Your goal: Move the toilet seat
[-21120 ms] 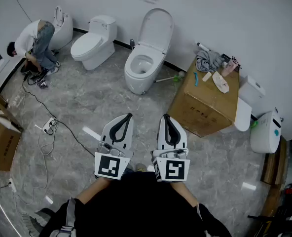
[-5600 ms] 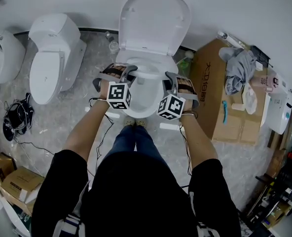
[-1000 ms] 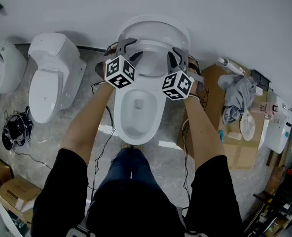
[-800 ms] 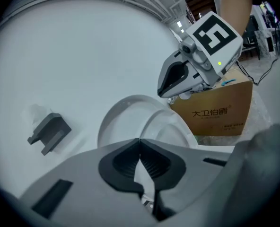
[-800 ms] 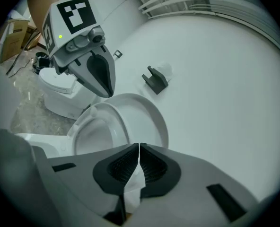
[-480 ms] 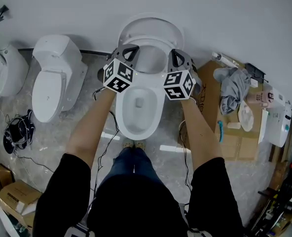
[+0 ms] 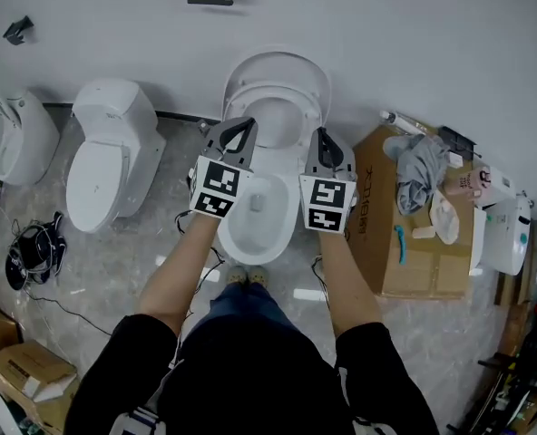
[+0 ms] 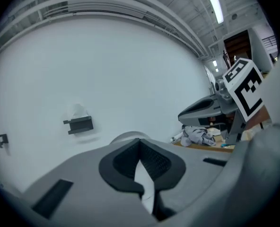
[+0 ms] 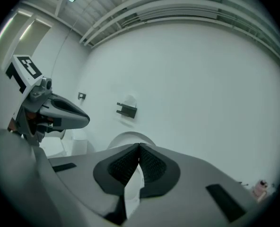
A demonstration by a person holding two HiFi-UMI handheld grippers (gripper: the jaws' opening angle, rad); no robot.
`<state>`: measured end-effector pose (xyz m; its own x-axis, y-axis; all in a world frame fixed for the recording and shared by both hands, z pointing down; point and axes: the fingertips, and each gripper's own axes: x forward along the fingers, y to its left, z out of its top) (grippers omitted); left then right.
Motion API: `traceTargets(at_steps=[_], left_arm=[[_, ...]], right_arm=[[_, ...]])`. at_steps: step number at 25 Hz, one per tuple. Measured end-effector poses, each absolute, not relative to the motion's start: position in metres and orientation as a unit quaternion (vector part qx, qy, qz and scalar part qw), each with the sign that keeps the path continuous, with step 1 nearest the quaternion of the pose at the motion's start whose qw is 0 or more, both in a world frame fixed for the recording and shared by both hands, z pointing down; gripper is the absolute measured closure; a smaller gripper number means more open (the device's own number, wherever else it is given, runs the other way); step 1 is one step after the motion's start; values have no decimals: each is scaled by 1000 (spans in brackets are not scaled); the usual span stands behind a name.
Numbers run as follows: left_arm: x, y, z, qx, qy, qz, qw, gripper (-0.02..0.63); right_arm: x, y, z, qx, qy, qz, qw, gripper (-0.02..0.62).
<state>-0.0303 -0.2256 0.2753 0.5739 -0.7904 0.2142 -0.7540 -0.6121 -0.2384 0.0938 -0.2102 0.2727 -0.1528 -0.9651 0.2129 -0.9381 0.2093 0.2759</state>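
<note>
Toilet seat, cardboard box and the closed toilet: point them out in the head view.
toilet seat (image 7: 278,91), head view, upper arc of raised ring.
cardboard box (image 7: 434,265), head view, bare top.
closed toilet (image 7: 103,178), head view, lid.

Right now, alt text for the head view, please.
Seen from above, a person holds the left gripper and right gripper, both shut and empty, over an open toilet whose seat stands raised against the wall. A second toilet, closed, and a cardboard box flank it.

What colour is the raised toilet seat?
White; the toilet seat shows best in the head view.
</note>
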Motion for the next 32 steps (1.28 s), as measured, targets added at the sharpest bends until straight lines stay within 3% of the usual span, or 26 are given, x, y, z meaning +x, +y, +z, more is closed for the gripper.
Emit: traceTargets(at_steps=[11,21,32], left_arm=[[-65,-123,236,-876,469,-96,58,600],[-78,-65,210,-873,475,-78,81,600],[-75,-51,210,-875,476,-68,50,600]], right_arm=[[92,-103,225,651,-753,-31,93,572],[75,-40,211,638,-765,-39,80,572],[57,-30,203,625,-777,-35,65,572]])
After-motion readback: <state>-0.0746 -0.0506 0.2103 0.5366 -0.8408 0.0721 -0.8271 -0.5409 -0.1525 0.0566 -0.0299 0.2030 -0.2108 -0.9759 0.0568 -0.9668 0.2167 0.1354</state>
